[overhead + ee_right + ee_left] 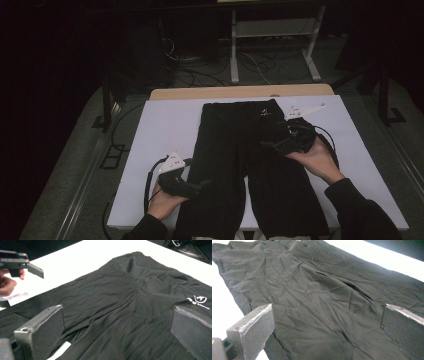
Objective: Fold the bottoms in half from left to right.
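Because the white tabletop (150,150) carries nothing but the garment, you have room to work all around it. The black trousers (235,165) lie flat and lengthwise down its middle, waistband at the far end and the two legs running toward you, with a slit of bare tabletop between them at the near edge. Spread like this, wrinkled but single-layered, the cloth looks ready for folding or smoothing, and that seems to be why you have a gripper on each side of it. A small white logo (197,300) sits near the waistband on the right.

Your right gripper (280,142) hangs over the right leg, a little below the waist, with your hand cupped under it from the right and the forearm coming in from the near right corner. Its fingers (40,327) stand wide apart above the cloth, holding nothing.

Your left gripper (202,186) is nearer to you, pointing rightward across the left leg's outer edge, with your hand under it at the near left. Its fingers (253,327) are likewise spread, with fabric showing between them but not pinched.

From here, I judge each gripper would need to drop onto an edge before closing.
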A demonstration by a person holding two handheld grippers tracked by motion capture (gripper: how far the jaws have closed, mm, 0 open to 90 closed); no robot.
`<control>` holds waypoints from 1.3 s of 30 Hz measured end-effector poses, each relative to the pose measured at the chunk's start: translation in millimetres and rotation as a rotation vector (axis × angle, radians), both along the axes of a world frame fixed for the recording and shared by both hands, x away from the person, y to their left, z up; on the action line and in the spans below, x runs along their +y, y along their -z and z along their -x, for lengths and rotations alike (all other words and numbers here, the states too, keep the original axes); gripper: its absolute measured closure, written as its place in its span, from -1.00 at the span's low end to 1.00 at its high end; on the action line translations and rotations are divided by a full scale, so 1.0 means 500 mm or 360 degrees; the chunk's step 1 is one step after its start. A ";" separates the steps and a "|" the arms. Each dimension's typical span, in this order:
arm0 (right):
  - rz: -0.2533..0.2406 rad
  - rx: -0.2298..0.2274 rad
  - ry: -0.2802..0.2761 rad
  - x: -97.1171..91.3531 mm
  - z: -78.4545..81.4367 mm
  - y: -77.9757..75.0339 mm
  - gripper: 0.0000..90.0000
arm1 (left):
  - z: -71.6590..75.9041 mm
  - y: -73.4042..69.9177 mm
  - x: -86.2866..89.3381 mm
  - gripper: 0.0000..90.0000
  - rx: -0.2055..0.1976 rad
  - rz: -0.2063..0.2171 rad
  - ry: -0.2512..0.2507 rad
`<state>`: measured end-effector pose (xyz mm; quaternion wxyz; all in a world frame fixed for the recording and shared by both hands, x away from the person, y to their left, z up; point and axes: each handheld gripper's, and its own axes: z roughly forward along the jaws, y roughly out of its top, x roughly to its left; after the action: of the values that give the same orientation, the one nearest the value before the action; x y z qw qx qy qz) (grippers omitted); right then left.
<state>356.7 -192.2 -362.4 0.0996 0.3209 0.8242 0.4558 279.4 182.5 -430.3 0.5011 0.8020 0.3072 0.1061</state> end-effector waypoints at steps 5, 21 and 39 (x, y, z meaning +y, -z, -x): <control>0.0002 -0.0003 -0.0025 0.018 -0.009 -0.004 -1.00 | 0.000 -0.001 0.000 -1.00 -0.0004 0.0003 0.0000; 0.0026 0.0002 -0.0038 0.070 -0.049 -0.011 -1.00 | 0.000 0.000 0.000 -1.00 -0.0003 0.0006 0.0004; 0.0015 0.0005 0.0020 0.103 -0.095 -0.015 -1.00 | 0.000 -0.001 0.000 -1.00 -0.0005 0.0008 0.0008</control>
<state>404.1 -140.6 -355.0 0.1027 0.3263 0.8245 0.4507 279.2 182.6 -430.0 0.5038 0.8014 0.3048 0.1053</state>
